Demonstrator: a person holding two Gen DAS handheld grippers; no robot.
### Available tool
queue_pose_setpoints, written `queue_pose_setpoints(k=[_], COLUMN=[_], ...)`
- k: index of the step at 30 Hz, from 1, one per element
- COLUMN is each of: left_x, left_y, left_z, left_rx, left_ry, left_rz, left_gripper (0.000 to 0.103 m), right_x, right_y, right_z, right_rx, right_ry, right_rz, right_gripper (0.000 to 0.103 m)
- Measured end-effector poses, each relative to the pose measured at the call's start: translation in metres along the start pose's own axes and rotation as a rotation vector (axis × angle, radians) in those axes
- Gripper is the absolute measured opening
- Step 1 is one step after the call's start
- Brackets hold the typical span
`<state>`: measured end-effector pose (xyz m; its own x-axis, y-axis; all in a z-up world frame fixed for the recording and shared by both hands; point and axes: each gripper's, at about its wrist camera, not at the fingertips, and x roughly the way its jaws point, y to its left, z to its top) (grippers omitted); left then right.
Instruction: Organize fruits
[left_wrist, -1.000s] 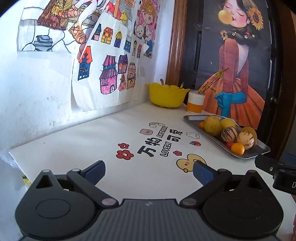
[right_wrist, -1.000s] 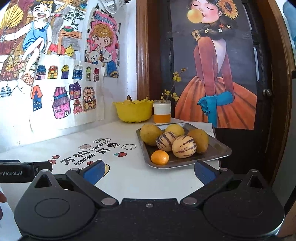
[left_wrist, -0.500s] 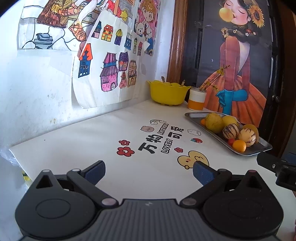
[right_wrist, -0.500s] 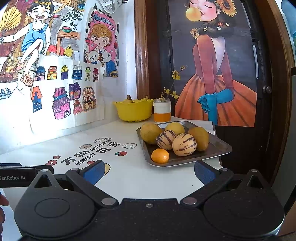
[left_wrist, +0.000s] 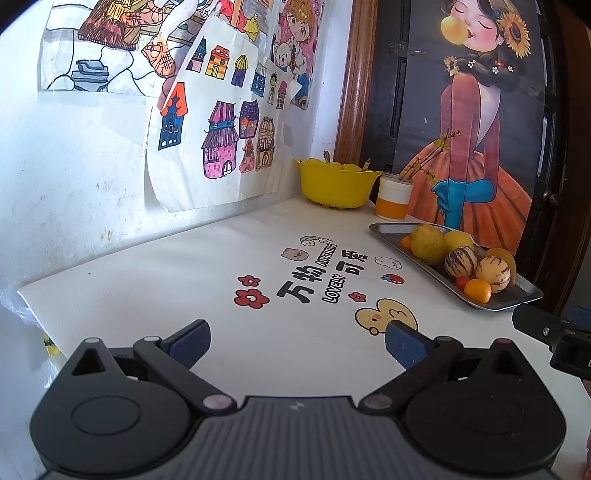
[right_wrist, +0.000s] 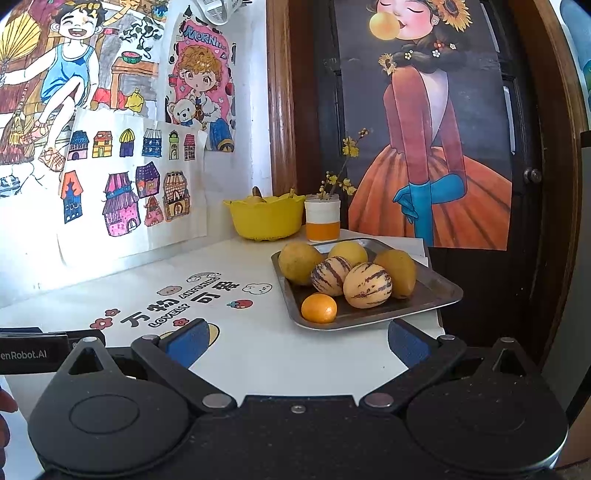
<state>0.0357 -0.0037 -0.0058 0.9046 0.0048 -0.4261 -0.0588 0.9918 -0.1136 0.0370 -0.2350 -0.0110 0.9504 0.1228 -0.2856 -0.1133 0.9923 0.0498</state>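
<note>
I have both tools hovering low over the near edge of the desk (left_wrist: 155, 280), and neither has hold of anything. The left gripper (left_wrist: 297, 341) has its jaws spread wide over bare desk beside the printed lettering (left_wrist: 317, 273). The right gripper (right_wrist: 295, 341) is just as wide open, pointed at the metal tray (right_wrist: 439, 290) near the desk's right edge.

The fruit is all heaped on that tray: two striped melons (right_wrist: 367, 285) touching in the middle, yellow fruits (right_wrist: 299, 262) behind them, and a small orange (right_wrist: 319, 307) alone at the near rim. A yellow bowl (right_wrist: 265, 219) with something already in it sits at the far corner, beside a white and orange cup (right_wrist: 322, 218).

My worry is the pile. If I take one striped melon, its neighbour may roll, and the tray's low rim would hardly stop it. The tray also seems to overhang the right edge, so a downward push there could tip it.
</note>
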Motion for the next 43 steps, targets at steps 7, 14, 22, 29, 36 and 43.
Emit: queue_pose_setpoints(k=[7,14,22,29,36,43], left_x=[-0.0001,-0.0002,-0.0017,-0.0081,-0.008,-0.0069], left_y=[-0.0009,-0.0007,-0.0015,-0.0075,-0.008,-0.0082], left_z=[-0.0008,-0.0013,-0.0008,0.0008,0.0009,0.0008], left_rx=[0.003,0.002,0.005,0.023,0.028,0.028], left_ry=[-0.001,0.0,0.001,-0.012,-0.013,-0.003], left_rz=[-0.002,-0.003,-0.016,-0.044,-0.058,-0.053], left_gripper=[0.103,0.103,0.103,0.103,0.103,0.103], right_x=[0.0008,0.0014,0.0015,0.002,0.0026,0.0028], right_y=[0.0006,-0.0001,0.0004,0.0012,0.0017,0.0023], right_z=[-0.001,-0.0003,-0.0004,-0.0008,-0.0006,-0.0006], right_rx=[0.009,0.019,0.019,0.013,0.014,0.015], right_ry=[0.003,0.008,0.008,0.017,0.019,0.02], right_rz=[-0.001,0.0,0.0,0.004,0.006,0.005], right_gripper=[0.102,0.102,0.102,0.102,0.102,0.102])
